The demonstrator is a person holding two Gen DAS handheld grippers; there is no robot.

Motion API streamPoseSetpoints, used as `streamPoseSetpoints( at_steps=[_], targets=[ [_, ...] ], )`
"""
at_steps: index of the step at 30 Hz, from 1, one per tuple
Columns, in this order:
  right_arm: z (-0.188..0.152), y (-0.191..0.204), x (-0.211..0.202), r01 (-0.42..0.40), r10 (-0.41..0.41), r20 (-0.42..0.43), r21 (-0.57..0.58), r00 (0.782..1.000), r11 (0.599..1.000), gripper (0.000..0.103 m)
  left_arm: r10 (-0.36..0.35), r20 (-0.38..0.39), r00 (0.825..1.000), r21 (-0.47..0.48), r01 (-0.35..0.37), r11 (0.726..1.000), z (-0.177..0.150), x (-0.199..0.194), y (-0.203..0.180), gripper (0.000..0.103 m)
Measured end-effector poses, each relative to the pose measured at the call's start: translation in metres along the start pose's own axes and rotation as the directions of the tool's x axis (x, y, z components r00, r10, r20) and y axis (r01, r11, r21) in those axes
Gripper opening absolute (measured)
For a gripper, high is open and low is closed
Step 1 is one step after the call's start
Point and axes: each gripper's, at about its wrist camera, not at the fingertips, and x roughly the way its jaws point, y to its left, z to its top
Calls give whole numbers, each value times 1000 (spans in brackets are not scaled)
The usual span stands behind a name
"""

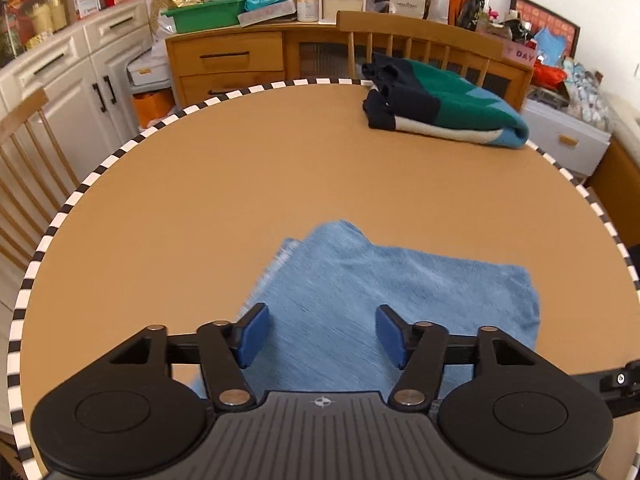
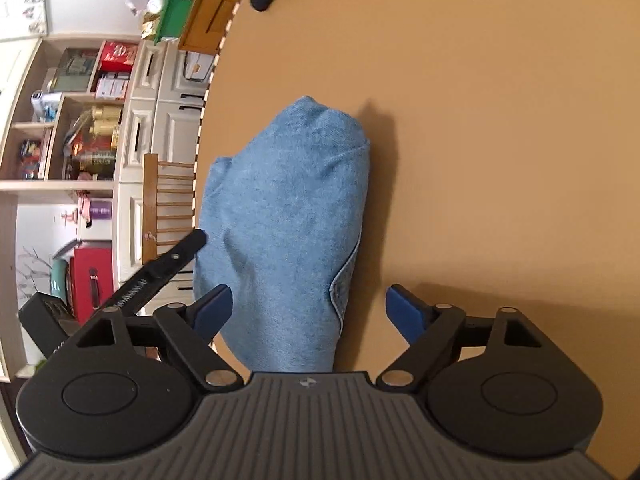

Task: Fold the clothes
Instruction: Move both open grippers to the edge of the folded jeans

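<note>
1. The denim garment (image 1: 384, 300) is seen lying directly ahead of and under both grippers, near the table's near edge; its long axis runs left–right in the left wrist view and away from the camera in the right wrist view.
2. Left gripper (image 1: 322, 334): jaws spread wide, nothing held, poised over the cloth.
3. Right gripper (image 2: 308, 312): jaws wide, straddling the garment's near end (image 2: 280, 220); judged marginally nearer.
4. Surface: round tan table (image 1: 200, 184) with striped rim. A folded green-navy sweater (image 1: 436, 108) is parked at the far edge.
5. Room: wooden chair (image 1: 420, 40), cluttered sideboard (image 1: 228, 64).

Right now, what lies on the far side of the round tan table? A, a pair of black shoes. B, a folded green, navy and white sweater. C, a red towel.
B: the folded green, navy and white sweater rests near the far rim of the round tan table, beyond the blue denim garment.
</note>
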Motion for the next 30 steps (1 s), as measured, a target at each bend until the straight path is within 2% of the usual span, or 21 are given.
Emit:
streamPoseSetpoints(
  at_steps=[5,8,11,12,14,17,21,25,30],
  targets=[
    [2,-10,6,-1,-1,32,77,1000,997,86,-53,-33,998,-59,51,997,18,13,56,72],
    [3,-16,13,-31,25,42,143,999,989,86,-126,-82,989,-74,120,990,20,30,74,72],
    [4,-17,20,-43,38,36,160,999,986,86,-230,-107,967,-182,209,961,18,48,94,72],
    [5,-15,22,-40,35,35,156,999,987,86,-260,-113,959,-223,231,947,17,53,102,75],
    [5,-11,27,-35,32,25,141,999,989,86,-303,-127,944,-282,259,924,15,60,112,80],
    [6,-10,30,-42,40,18,139,999,989,87,-356,-143,923,-353,289,890,10,70,124,80],
    [10,-12,33,-71,69,17,188,997,980,87,-396,-147,906,-410,309,858,2,77,129,81],
    [16,-11,29,-53,55,-6,168,998,984,86,-396,-133,908,-451,301,841,-8,77,128,81],
    [24,-11,15,-6,15,-70,114,997,993,86,-390,-174,905,-506,257,823,-31,64,112,83]
  ],
)
